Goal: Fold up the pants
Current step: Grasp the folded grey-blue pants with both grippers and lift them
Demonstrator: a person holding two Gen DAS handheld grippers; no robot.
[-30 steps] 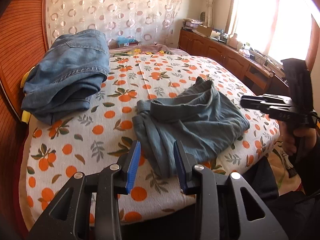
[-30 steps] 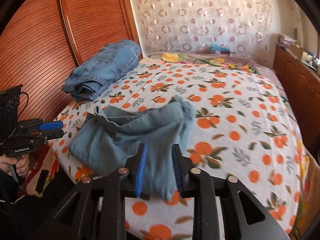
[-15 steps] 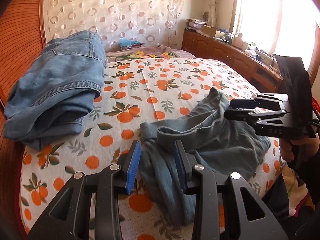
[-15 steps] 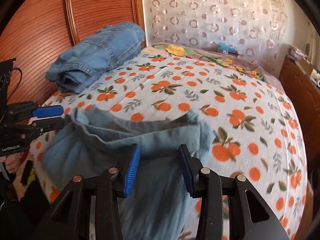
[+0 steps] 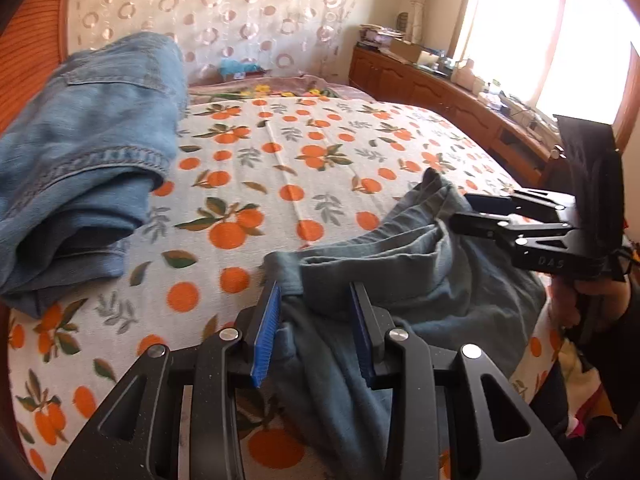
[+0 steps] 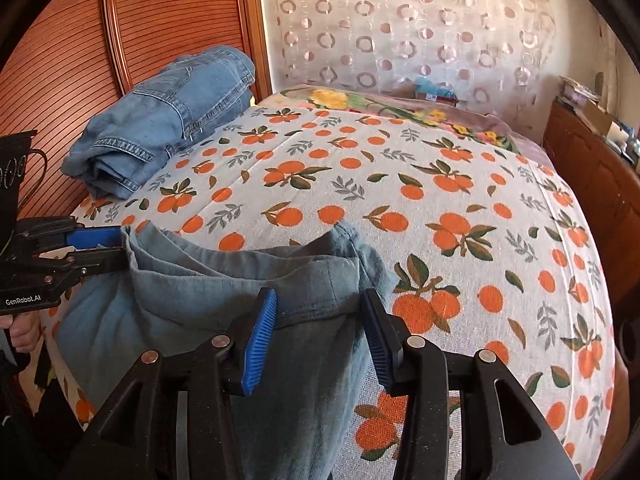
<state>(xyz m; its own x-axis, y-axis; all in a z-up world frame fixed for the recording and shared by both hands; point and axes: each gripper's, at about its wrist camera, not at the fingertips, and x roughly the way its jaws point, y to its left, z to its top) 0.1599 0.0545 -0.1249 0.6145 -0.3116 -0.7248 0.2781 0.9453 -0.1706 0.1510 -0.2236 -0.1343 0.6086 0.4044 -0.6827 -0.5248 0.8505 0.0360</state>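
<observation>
Crumpled grey-blue pants (image 5: pixel 416 280) (image 6: pixel 224 292) lie at the near edge of the bed, waistband up and facing the room. My left gripper (image 5: pixel 315 286) is open and straddles the left end of the waistband; its blue pads do not press the cloth. At the waistband's right end, my right gripper (image 6: pixel 319 294) has its jaws opening, with fabric between the pads but not pinched. Each gripper also shows in the other's view: the right gripper (image 5: pixel 460 210) at the pants' far corner, the left gripper (image 6: pixel 120 245) at the cloth's left edge.
Folded blue jeans (image 5: pixel 80 168) (image 6: pixel 160 120) sit at the bed's left by the wooden headboard (image 6: pixel 60 60). The orange-print sheet (image 5: pixel 288 152) stretches beyond the pants. A wooden cabinet (image 5: pixel 460 100) with clutter runs under the window on the right. A patterned curtain hangs behind.
Both grippers have come forward and down onto the pants' waistband. The right gripper's jaws have spread wider. The left gripper's gap looks the same.
</observation>
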